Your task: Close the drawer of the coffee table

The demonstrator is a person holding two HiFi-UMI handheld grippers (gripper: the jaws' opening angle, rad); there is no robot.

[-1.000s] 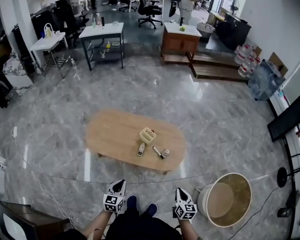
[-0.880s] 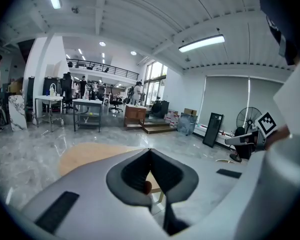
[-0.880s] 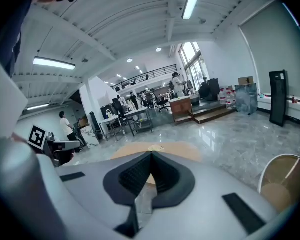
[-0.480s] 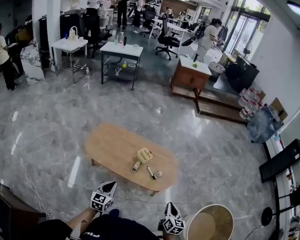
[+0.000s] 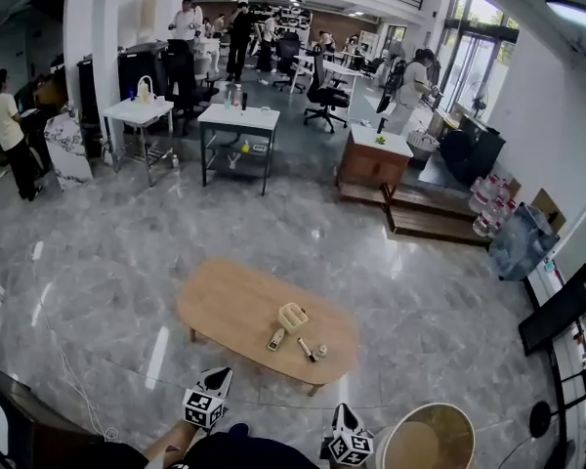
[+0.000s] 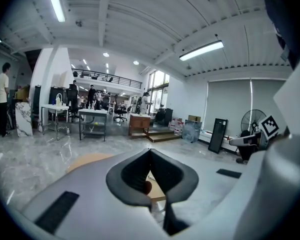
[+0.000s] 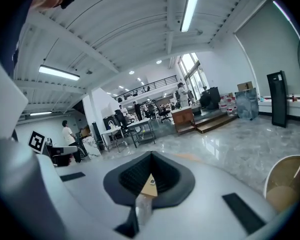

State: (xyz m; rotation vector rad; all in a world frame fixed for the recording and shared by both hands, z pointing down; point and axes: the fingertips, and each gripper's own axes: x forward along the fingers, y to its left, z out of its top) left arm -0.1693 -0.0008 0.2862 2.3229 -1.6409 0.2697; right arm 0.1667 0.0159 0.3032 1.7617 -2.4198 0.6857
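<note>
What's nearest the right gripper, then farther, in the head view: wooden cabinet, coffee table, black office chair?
1. Coffee table, just ahead of the right gripper.
2. Wooden cabinet, farther back.
3. Black office chair, behind it, farthest.

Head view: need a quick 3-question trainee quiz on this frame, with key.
1. True or false: the left gripper is short of the table, not touching it.
2. Where is the basket? A on top of the table; B under it; C in a gripper.
3. Fill in: the right gripper, like the left, is ___, with nothing held.
Key: 1 true; 2 A; 3 shut.
</note>
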